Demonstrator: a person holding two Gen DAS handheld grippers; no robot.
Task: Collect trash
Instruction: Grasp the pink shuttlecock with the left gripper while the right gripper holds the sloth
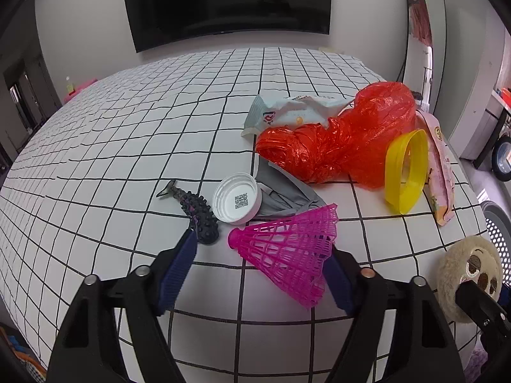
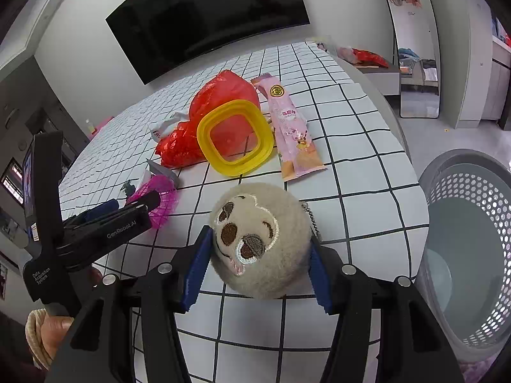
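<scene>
Trash, assorted, on a white desk [image 1: 127, 134] with a black grid pattern.

- Pink plastic shuttlecock [image 1: 287, 252]: lying on its side between the blue pads of the left claw [image 1: 260, 266]. Right pad touches its skirt; left pad stands clear of it, so no grip shows.
- Plush round toy face [image 2: 258, 239] with ball chain: clamped between both pads of the right claw [image 2: 257, 266], near the desk's front edge.
- White bottle cap [image 1: 236, 202]: open side up, a square code printed inside, resting on a grey cloth scrap [image 1: 281, 196].
- Black knobbly fish-shaped item [image 1: 194, 212]: just left of the cap, touching the left pad's tip.
- Red plastic bag [image 1: 345, 140]: crumpled, behind the cap.
- White-and-blue wrapper [image 1: 287, 111]: partly under the bag's far side.
- Yellow square ring [image 2: 236, 137]: leaning against the bag.
- Pink snack packet [image 2: 293, 134]: beside the ring, lying flat.
- Grey perforated basket [image 2: 472, 191]: off the desk's right edge, lower down.
</scene>
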